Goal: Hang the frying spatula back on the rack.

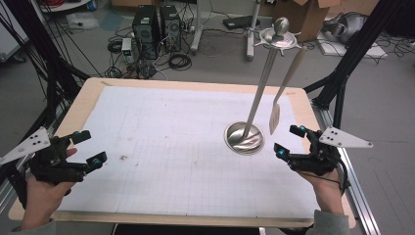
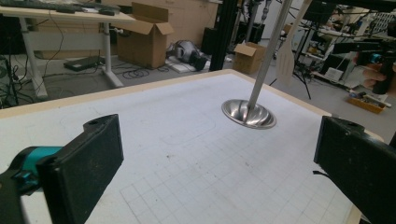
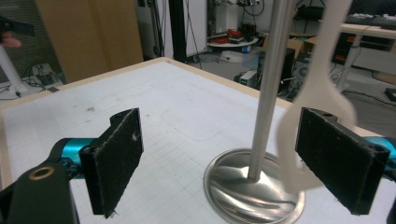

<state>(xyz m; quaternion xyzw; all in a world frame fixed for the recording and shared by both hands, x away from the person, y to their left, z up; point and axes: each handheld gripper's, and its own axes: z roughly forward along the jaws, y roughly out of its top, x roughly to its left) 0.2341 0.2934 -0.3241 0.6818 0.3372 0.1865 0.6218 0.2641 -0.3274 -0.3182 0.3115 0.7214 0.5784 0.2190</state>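
Seemingly untouched, the white spatula hangs between the right gripper's open jaws.

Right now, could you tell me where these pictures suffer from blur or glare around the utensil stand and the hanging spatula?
In the right gripper view, the white spatula is smeared and soft close to the lens, while the steel pole stays fairly sharp. In the high view, the round base shows bright streaky reflections. In the left gripper view, the base gleams, and the near jaws look soft and grainy.

Wooden table — a white gridded mat, apparently paper, bears a steel stand.
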